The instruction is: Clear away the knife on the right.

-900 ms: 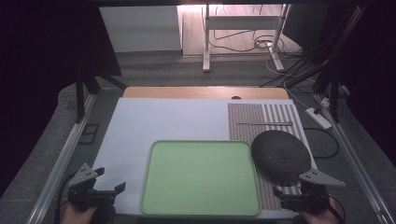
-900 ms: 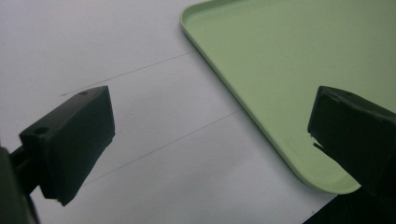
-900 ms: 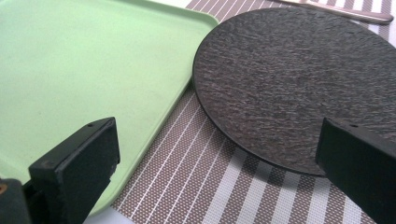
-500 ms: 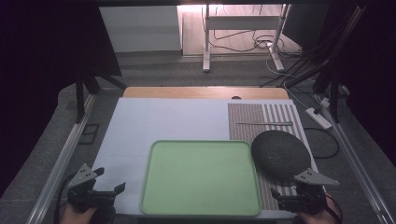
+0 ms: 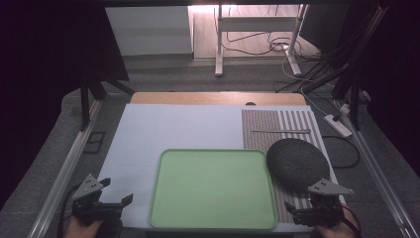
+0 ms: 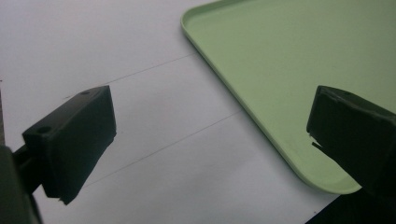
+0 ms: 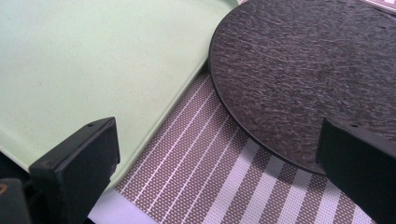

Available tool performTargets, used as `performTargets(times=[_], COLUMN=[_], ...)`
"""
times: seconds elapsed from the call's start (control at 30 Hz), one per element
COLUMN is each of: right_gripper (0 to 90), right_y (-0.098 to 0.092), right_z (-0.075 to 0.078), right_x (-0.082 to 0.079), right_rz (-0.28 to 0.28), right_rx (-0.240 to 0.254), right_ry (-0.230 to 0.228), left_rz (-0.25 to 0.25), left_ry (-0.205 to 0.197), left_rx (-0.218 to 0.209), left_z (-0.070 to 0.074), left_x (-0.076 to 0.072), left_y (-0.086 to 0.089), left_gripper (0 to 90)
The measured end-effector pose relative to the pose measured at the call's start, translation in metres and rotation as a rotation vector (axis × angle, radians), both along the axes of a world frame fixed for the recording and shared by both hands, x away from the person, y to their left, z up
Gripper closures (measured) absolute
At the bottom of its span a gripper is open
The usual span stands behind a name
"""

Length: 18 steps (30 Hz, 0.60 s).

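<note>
Left of the green tray [image 5: 213, 188], the left gripper [image 5: 106, 201] hovers over the white bench [image 5: 163, 129], jaws wide, nothing between them. Right of the tray lies a dark plate [image 5: 297, 162] (touching its edge); the right gripper [image 5: 309, 213] waits near it, jaws wide, empty.

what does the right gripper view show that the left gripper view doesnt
The right gripper view alone shows the round dark textured plate lying on the brown and white striped placemat, with the right gripper open above the mat. The left gripper view alone shows the plain white table surface with faint lines across it, and the left gripper, also open and holding nothing. Both share the flat pale green rectangular tray, which has a low rim and nothing on it.
</note>
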State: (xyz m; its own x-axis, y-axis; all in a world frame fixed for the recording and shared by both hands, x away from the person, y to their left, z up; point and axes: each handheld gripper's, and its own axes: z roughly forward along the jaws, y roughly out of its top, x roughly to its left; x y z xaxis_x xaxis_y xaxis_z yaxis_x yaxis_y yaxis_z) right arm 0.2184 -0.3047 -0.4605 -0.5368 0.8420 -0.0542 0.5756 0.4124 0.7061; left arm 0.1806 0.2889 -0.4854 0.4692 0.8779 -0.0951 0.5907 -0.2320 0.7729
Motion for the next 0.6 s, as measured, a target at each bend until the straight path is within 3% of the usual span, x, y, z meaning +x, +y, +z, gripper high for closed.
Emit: performTargets(times=[0.17, 0.3, 0.37, 0.4, 0.6], right_gripper=[0.3, 0.3, 0.3, 0.3, 0.3], right_y=[0.001, 0.006, 0.009, 0.014, 0.019], right_z=[0.000, 0.002, 0.003, 0.003, 0.002], right_x=[0.000, 0.004, 0.005, 0.007, 0.011], right_rz=[0.020, 0.040, 0.049, 0.062, 0.073], right_rx=[-0.003, 0.039, 0.030, 0.001, -0.011], right_ry=[0.003, -0.002, -0.005, -0.022, -0.026], left_rz=[0.001, 0.004, 0.004, 0.003, 0.003], left_ry=[0.001, 0.004, 0.003, 0.001, 0.003], left_rx=[0.001, -0.003, -0.002, -0.002, -0.002], left_z=[0.000, 0.000, 0.000, 0.000, 0.000], left_x=[0.000, 0.000, 0.000, 0.000, 0.000], left_y=[0.000, 0.000, 0.000, 0.000, 0.000], left_gripper=[2.4, 2.4, 2.4, 2.4, 2.4])
